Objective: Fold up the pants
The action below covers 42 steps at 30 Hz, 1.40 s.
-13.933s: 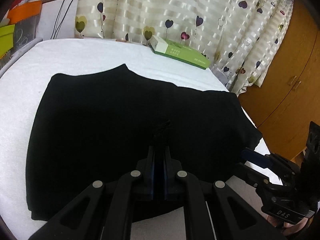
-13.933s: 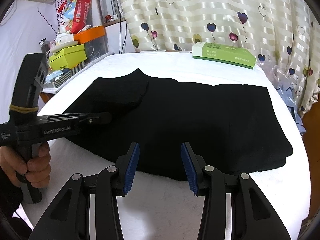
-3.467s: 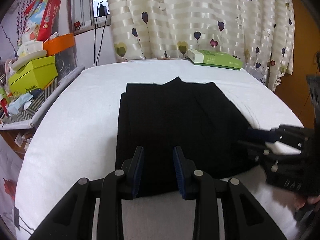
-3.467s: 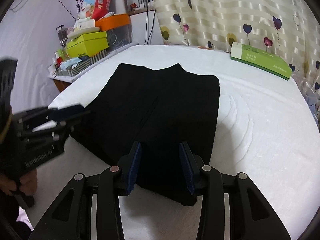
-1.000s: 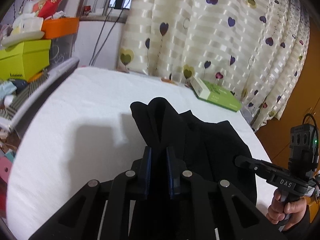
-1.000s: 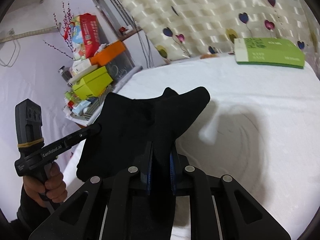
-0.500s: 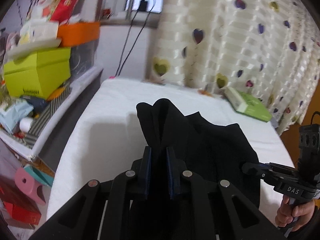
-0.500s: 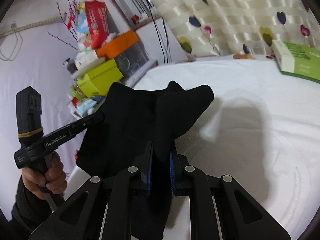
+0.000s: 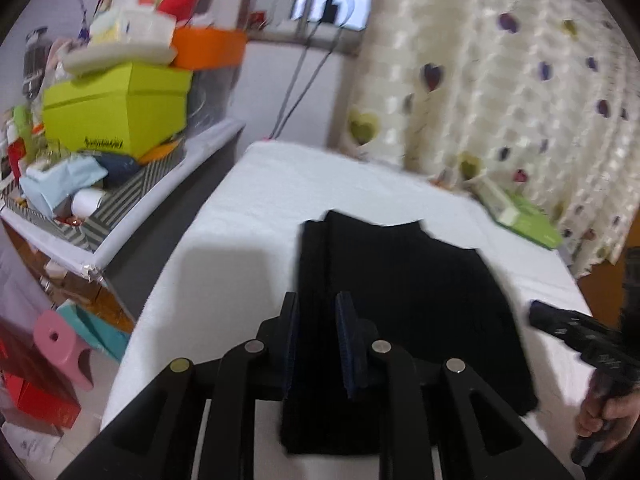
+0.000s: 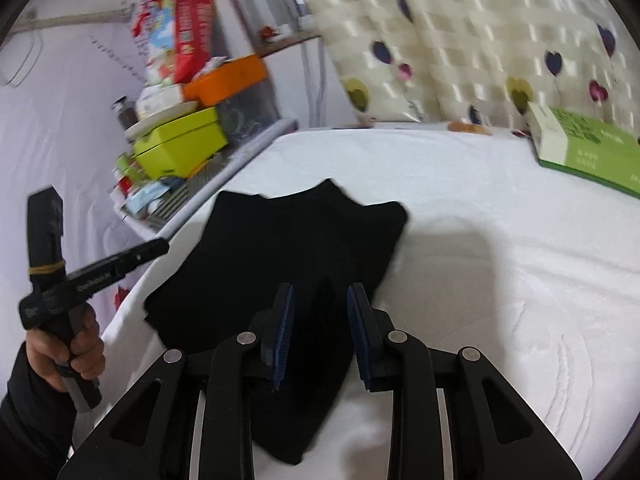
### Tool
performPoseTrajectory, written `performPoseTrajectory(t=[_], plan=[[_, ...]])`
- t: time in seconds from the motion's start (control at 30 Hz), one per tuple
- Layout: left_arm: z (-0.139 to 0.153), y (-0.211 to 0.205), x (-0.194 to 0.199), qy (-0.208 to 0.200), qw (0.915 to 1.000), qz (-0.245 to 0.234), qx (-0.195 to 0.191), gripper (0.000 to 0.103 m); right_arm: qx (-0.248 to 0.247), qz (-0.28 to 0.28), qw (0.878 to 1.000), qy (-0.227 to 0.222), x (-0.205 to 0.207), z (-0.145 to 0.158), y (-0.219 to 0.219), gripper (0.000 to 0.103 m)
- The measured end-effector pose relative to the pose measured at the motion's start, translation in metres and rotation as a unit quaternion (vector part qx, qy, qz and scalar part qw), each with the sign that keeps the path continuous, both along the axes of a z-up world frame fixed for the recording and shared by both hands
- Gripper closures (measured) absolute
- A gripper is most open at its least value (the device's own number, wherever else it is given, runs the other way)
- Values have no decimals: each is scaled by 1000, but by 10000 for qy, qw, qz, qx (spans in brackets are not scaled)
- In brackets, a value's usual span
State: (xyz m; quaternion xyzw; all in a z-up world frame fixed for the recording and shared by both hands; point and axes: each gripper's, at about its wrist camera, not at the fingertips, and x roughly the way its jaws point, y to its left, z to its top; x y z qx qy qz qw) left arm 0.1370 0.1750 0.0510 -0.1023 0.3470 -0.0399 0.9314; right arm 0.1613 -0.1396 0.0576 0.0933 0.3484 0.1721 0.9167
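Pants (image 9: pixel 400 300) folded on bed (image 9: pixel 248 208), tools parted

The left gripper (image 9: pixel 317 338) hovers with its jaws parted over the near edge of the black pants (image 9: pixel 404 300), which lie folded on the white bed (image 9: pixel 248 236); the right gripper (image 9: pixel 576 330) shows at the right edge, a hand (image 9: pixel 600 416) gripping its handle.

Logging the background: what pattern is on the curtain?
Cream stripes with scattered hearts on the curtain, clearest in the right wrist view.
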Motion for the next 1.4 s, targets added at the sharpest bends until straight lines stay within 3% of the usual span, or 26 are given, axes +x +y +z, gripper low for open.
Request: performPoseTrajectory(t=[0.07,0.13,0.23,0.33,0.43,0.57,0.8,0.93,1.07,1.17,1.27,1.4], plan=[[3,-11,-12,-126,9998,-147,46,82,-255,127,9995,155,1,-10,13,78],[-2,-22,-17,-4,9993,-372,46,82,-501,230,9974,455,7,-26,25,79],[-15,-33,-19,218,9980,-501,327,82,-613,224,9972,367,6,-27,27,79],[-14,-33,-15,225,9974,-511,453,82,-427,239,9984,271,9,-16,18,79],[2,-34,-2,84,9973,-580,446,82,-552,86,9984,48,18,-7,10,79],[12,-44,39,34,9958,-706,575,82,-536,-94,9985,72,46,-6,4,79],[-20,-55,90,425,9928,-520,994,82,-483,-194,9974,491,89,-30,-1,79],[-26,-56,85,231,9923,-549,1088,82,-568,-156,9976,351,86,-29,1,78],[-17,-50,73,276,9921,-311,1181,82,-818,-178,9960,317,66,-22,3,78],[-4,-49,45,134,9929,-306,1142,82,-795,-53,9966,212,28,-16,6,77],[6,-56,9,-85,9923,-337,1193,82,-898,77,9959,87,-9,-14,12,65],[2,-63,-31,-131,9947,-385,939,82,-1090,145,9939,-83,-51,-18,21,64]])
